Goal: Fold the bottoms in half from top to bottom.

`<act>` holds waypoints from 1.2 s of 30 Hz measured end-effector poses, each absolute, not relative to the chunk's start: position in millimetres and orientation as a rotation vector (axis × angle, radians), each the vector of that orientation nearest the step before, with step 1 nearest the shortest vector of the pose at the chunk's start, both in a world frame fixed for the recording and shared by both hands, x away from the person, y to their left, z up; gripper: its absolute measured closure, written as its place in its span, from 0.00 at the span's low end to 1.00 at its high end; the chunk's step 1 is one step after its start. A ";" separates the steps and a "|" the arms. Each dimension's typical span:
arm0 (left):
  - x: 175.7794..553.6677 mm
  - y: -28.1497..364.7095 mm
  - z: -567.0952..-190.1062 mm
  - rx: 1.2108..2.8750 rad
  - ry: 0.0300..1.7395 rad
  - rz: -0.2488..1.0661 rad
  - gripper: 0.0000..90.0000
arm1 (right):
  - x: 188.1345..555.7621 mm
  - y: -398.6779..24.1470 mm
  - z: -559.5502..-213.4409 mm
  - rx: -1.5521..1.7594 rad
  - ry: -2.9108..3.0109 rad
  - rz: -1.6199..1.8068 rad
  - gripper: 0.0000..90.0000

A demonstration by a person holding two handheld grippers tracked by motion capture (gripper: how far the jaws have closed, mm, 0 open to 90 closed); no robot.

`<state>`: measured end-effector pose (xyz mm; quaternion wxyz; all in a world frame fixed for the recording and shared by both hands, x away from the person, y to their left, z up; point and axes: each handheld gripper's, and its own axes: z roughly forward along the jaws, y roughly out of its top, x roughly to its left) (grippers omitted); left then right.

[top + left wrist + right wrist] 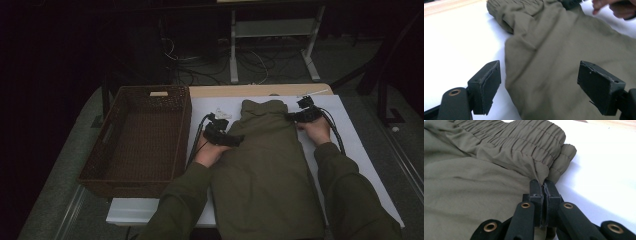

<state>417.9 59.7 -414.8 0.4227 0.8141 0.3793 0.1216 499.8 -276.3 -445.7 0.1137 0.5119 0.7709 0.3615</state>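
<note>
An olive-green pair of trousers (265,165) is laid flat on the white tabletop (360,150), with the gathered elastic waistband (524,137) at the far end and the legs running back toward the person's side of the tabletop; a brown wicker basket (137,140) is placed just beside the tabletop's left edge, well apart from the garment.

The left gripper (239,140) is held at the left edge of the trousers, below the waistband; in the left gripper view its fingers (486,85) are seen spread wide, one over the bare white surface and the other over the cloth, with the garment's edge lying between them; no fabric is pressed by the pads.

The right gripper (544,186) is held at the right corner of the waistband; in the right gripper view its fingers are seen closed together on a pinched fold of fabric just below the elastic gathers, with the cloth drawn up into a small ridge at the pads; the grip is placed near the garment's right edge, just beside the bare white surface.

Both sleeves (350,195) of the person are seen in the high view, matching the garment in colour.
</note>
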 end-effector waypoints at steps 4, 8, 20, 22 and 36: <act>427.0 56.8 -410.9 2.030 0.958 0.317 0.22 | 498.9 -275.8 -443.0 1.480 2.269 1.083 0.96; 437.0 53.2 -407.4 2.016 0.978 0.318 0.25 | 498.6 -273.4 -442.4 1.471 2.274 1.077 0.96; 468.6 46.0 -405.3 1.996 1.031 0.315 0.44 | 498.6 -276.0 -441.9 1.455 2.285 1.101 0.96; 477.5 44.4 -407.3 1.998 1.051 0.306 0.46 | 498.6 -276.6 -442.0 1.452 2.285 1.106 0.96; 524.0 26.8 -413.9 2.000 1.148 0.249 0.53 | 500.0 -278.2 -444.0 1.437 2.298 1.113 0.96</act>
